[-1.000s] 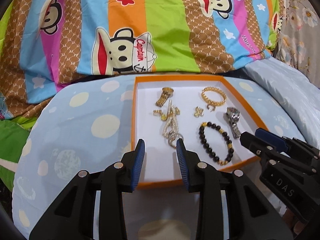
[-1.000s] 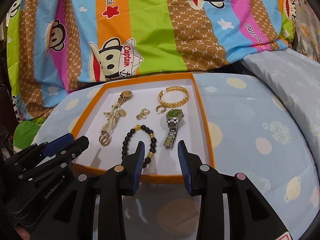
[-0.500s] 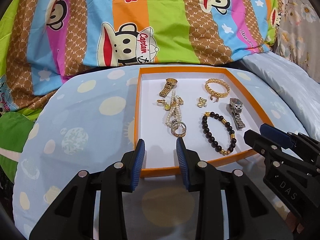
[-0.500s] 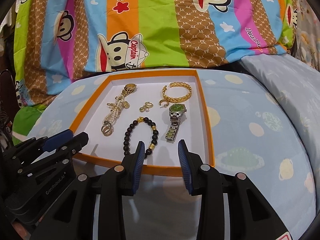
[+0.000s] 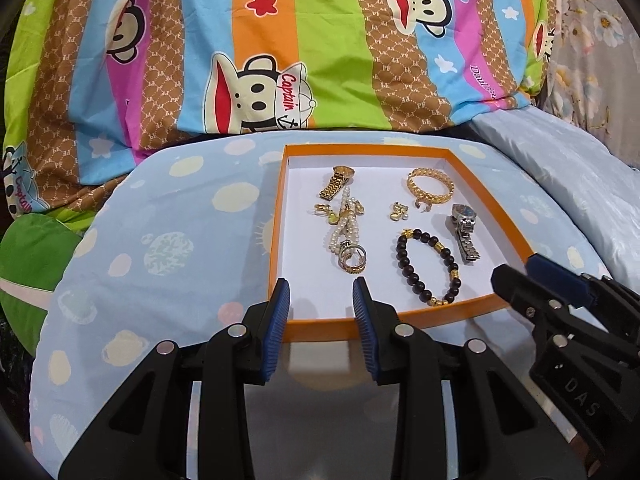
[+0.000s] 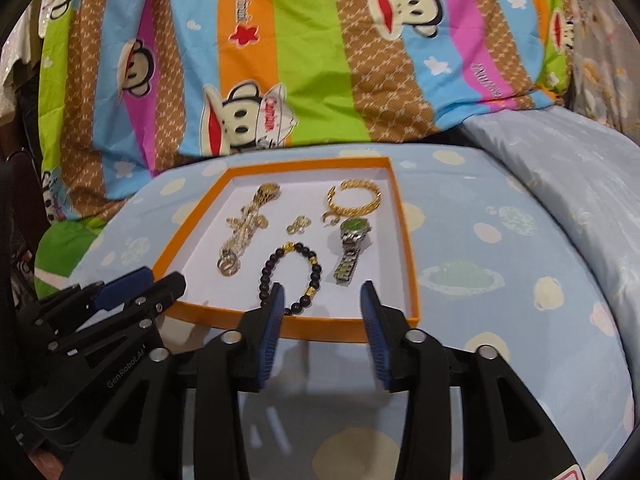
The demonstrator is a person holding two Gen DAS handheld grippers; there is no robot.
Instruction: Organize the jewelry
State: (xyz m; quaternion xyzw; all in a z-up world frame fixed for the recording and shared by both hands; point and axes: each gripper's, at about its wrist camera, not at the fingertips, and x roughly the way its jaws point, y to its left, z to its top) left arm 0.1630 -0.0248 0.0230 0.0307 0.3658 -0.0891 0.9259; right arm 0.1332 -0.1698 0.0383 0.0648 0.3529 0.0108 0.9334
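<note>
An orange-rimmed white tray [image 5: 316,330] [image 6: 412,264] lies on a blue dotted cushion. In it lie a gold watch [image 5: 337,182], a pearl strand with rings [image 5: 347,236], small gold earrings [image 5: 399,212], a gold bracelet [image 5: 430,184] [image 6: 354,199], a silver watch [image 5: 464,230] [image 6: 350,246] and a black bead bracelet [image 5: 426,266] [image 6: 290,276]. My left gripper [image 5: 320,300] is open and empty at the tray's near edge. My right gripper [image 6: 322,302] is open and empty at the near edge, over the bead bracelet's end.
A striped cartoon-monkey blanket [image 5: 320,48] rises behind the tray. A pale blue pillow [image 5: 580,184] lies to the right. The cushion [image 5: 160,248] drops away at its left edge to green fabric [image 5: 32,256].
Both grippers have drawn back and up from the tray, so it looks smaller and farther. The jewelry has not moved. Both stay open.
</note>
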